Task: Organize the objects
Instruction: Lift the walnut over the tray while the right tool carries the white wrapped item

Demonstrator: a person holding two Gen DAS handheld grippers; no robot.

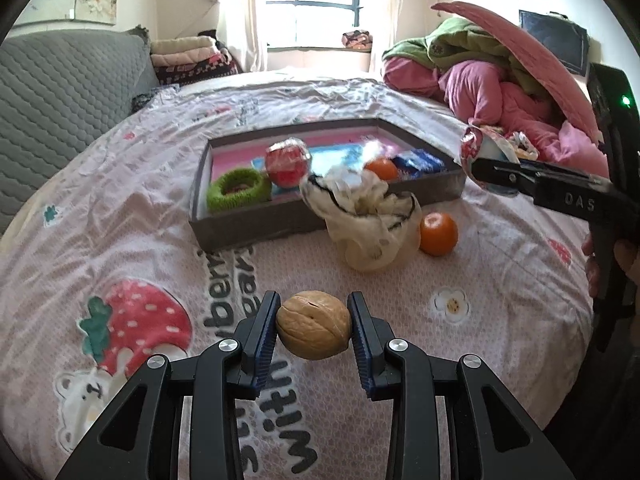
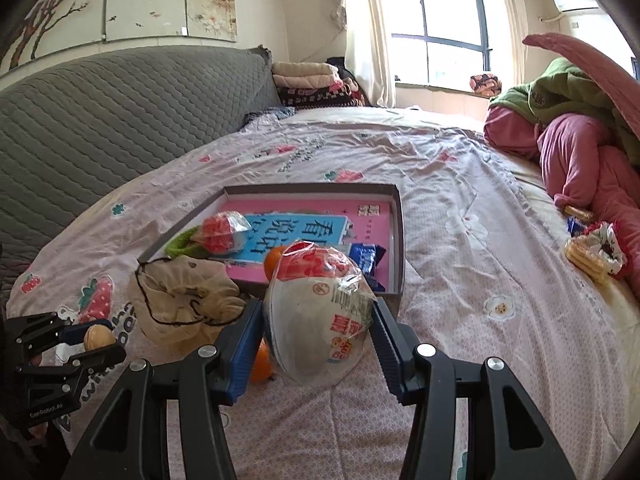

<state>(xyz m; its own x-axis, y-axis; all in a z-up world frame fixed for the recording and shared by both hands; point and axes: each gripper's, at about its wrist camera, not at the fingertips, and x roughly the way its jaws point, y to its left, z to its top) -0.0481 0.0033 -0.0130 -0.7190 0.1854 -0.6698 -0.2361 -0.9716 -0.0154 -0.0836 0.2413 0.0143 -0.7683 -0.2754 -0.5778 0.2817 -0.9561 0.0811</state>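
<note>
Walnut [image 1: 313,325] clamped between the pads of the left tongs [image 1: 313,330], held clear above the bedsheet [image 1: 500,280]. Right tongs [image 2: 318,336] closed on a plastic-wrapped snack pack [image 2: 320,316] with red print, also off the bed; in the left view it shows at far right, beside the box corner.

Box [image 1: 256,226] sits mid-bed, shallow, grey walls. Inside: pink book [image 2: 316,216] with blue cover panel lying flat, green ring [image 1: 239,190] at the near-left corner, second wrapped pack [image 1: 288,162] next to the ring, orange [image 1: 382,169] and blue packet [image 1: 418,162] toward the right side.

Outside the box: cream drawstring pouch [image 1: 370,220] touching the front wall, another orange [image 1: 438,234] just beside the pouch on the sheet. Biscuits [image 2: 586,258] and a floral scrunchie [image 2: 606,246] lie well apart near the heap of pink and green clothes [image 2: 576,148].
</note>
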